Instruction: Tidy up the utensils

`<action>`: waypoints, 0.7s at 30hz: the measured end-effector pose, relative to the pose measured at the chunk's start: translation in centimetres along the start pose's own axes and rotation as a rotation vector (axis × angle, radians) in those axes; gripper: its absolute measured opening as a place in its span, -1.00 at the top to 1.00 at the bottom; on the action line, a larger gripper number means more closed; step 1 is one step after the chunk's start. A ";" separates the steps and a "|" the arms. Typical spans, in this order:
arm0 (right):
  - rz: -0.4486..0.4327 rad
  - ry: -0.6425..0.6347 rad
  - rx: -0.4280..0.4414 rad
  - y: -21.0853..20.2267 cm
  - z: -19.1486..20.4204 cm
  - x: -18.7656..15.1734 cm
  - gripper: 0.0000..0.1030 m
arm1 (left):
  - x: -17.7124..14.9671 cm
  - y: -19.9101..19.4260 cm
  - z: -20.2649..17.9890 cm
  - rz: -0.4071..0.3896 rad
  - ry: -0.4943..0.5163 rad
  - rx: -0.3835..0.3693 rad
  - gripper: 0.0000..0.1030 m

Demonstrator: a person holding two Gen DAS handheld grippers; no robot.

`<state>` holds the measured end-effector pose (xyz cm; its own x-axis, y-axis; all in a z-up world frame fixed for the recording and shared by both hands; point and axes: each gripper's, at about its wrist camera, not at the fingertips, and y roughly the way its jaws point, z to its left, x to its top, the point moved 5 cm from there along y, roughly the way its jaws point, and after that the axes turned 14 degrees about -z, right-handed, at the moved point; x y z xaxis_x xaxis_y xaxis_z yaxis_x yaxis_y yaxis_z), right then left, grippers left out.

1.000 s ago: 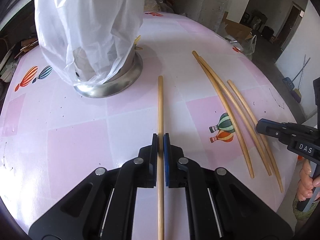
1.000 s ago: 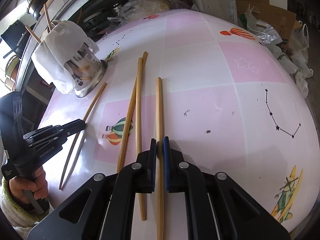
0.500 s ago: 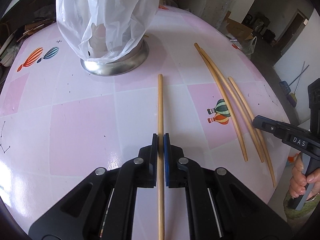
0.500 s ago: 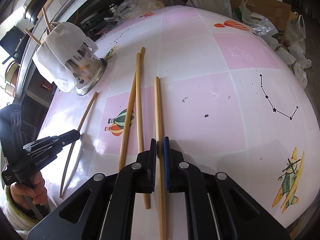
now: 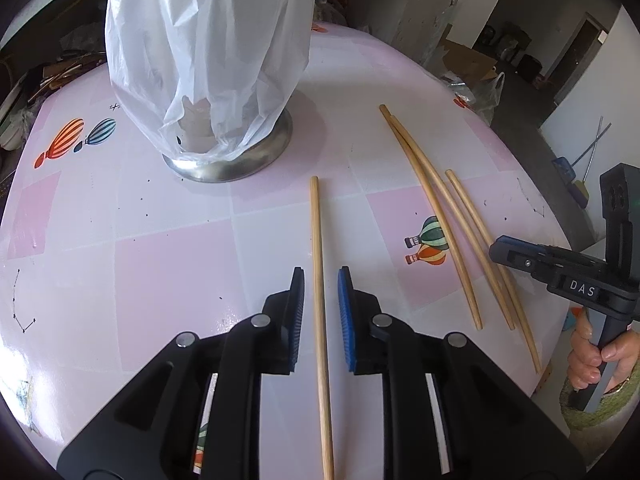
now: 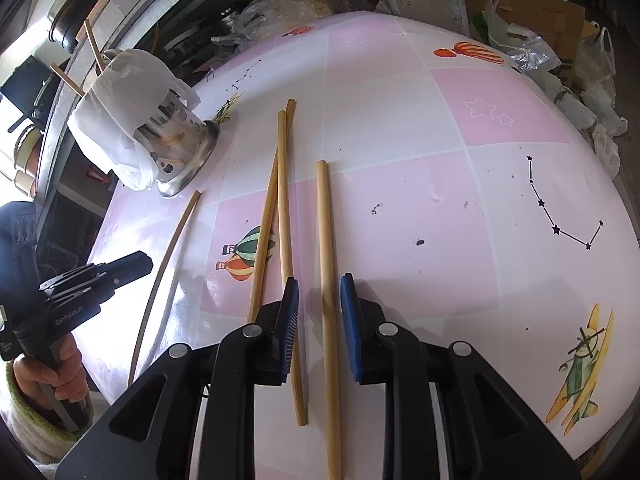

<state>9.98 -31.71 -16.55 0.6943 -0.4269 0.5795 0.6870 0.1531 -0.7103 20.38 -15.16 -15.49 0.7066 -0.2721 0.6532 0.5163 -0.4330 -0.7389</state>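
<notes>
A bamboo chopstick (image 5: 318,240) lies on the pink table between the jaws of my left gripper (image 5: 320,280). The jaws are opening and the blue pads stand clear of it. In the right wrist view another chopstick (image 6: 323,232) lies between the opening jaws of my right gripper (image 6: 320,284), also untouched. Two crossed chopsticks (image 6: 280,200) lie just left of it, and the left jaw overlaps one. A metal utensil holder (image 5: 240,160) wrapped in a white plastic bag (image 5: 208,60) stands at the far left, with several sticks (image 6: 96,48) poking out.
The table (image 5: 160,260) has a pink checked cloth with balloon and plane prints and a rounded edge near me. A hand (image 5: 592,356) holds the right gripper (image 5: 498,248) at the table's right edge. Bags and cardboard boxes (image 6: 560,52) crowd the floor beyond.
Both pairs of jaws were shut on their chopsticks and have parted. Each chopstick now lies loose on the table between the pads.
</notes>
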 end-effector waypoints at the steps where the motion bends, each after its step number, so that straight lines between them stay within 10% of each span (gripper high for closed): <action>1: 0.000 0.000 0.000 0.0 0.0 0.0 0.57 | 0.1 0.1 0.0 0.000 0.002 0.000 0.68; 21: -0.004 0.006 0.002 0.3 -0.4 0.6 0.57 | 2.9 4.3 -0.6 0.041 0.129 0.039 0.59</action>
<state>10.51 -32.31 -16.61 0.6904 -0.4329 0.5796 0.6899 0.1530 -0.7076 24.38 -18.38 -16.67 0.6605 -0.3984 0.6364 0.5085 -0.3863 -0.7696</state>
